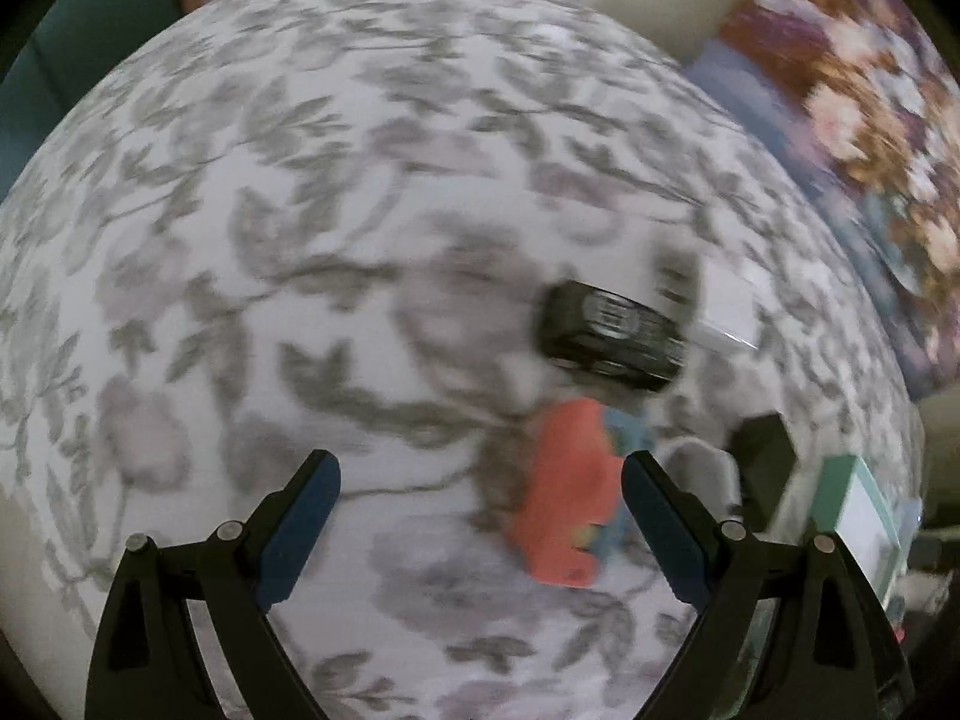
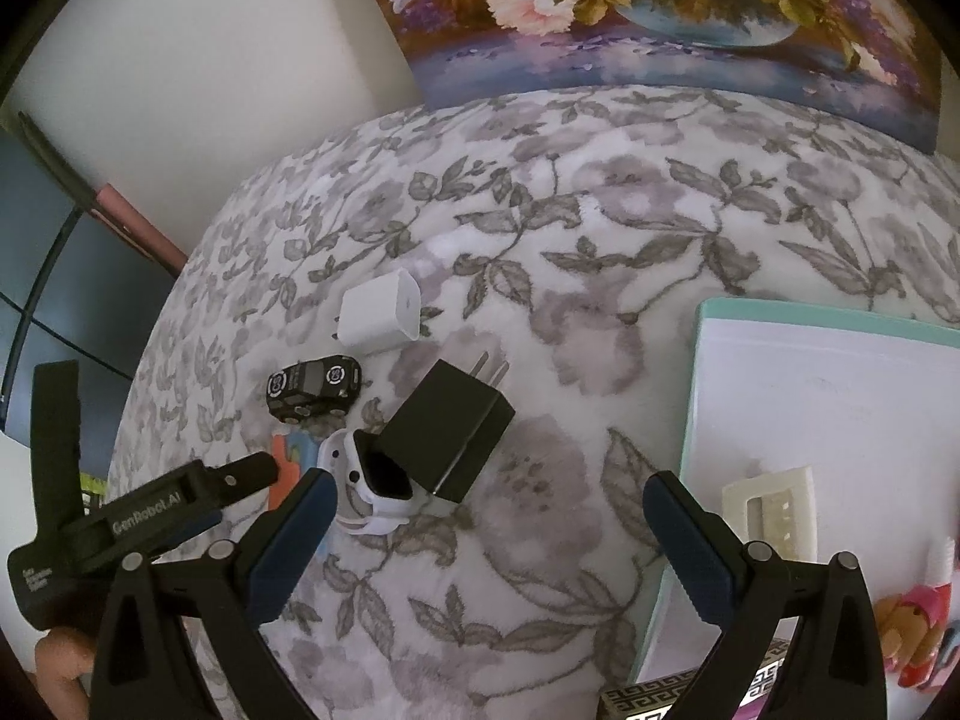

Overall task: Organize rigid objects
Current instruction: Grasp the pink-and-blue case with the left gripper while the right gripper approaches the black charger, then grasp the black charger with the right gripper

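On the floral cloth (image 2: 570, 228) lie a white charger cube (image 2: 379, 313), a black toy car (image 2: 313, 387), a black plug adapter (image 2: 447, 447) and a white smartwatch (image 2: 372, 483). My right gripper (image 2: 486, 495) is open and empty, just in front of the adapter. My left gripper (image 1: 480, 480) is open and empty; an orange and blue toy (image 1: 567, 498) lies by its right finger, the toy car (image 1: 612, 336) beyond it. The left gripper also shows in the right wrist view (image 2: 234, 480). The left wrist view is blurred.
A mint-rimmed white tray (image 2: 828, 396) at the right holds a cream frame piece (image 2: 771, 516) and a small pink and red toy (image 2: 918, 624). A flower painting (image 2: 654, 18) leans against the wall behind. A patterned box (image 2: 645, 702) sits at the bottom edge.
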The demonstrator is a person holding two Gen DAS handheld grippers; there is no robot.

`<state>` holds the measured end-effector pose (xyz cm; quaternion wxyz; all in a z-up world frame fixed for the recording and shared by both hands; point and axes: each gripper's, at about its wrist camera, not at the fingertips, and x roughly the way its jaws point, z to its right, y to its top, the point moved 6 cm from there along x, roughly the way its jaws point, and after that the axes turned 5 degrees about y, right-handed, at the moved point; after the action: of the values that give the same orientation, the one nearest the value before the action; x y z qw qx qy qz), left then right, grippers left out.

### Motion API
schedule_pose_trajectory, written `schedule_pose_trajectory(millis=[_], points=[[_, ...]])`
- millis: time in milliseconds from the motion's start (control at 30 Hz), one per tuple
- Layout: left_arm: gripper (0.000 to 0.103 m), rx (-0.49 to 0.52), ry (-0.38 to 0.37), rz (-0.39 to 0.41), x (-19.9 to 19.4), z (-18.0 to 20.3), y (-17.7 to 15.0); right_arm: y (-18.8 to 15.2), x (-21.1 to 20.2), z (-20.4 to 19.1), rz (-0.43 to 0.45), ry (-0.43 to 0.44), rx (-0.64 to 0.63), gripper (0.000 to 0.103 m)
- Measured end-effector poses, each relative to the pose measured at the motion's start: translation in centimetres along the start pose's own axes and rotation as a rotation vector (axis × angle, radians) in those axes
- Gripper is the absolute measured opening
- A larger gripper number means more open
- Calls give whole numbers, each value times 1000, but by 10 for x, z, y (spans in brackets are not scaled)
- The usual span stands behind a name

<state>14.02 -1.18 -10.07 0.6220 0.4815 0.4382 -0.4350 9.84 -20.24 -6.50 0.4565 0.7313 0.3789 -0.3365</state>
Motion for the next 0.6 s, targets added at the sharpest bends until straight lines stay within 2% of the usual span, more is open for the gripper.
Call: schedule_pose_trajectory(millis=[100, 200, 500, 600], points=[[95, 54, -24, -8, 5, 23, -3, 3, -2, 3, 8, 7, 12, 103], [93, 97, -8, -23, 15, 35, -4, 5, -3, 3, 9, 10, 9, 103], [71, 168, 85, 2, 25, 56, -5, 12, 1, 5, 18, 12, 17, 103], [57, 205, 89, 8, 20, 66, -10, 14, 5, 4, 17, 12, 26, 103]])
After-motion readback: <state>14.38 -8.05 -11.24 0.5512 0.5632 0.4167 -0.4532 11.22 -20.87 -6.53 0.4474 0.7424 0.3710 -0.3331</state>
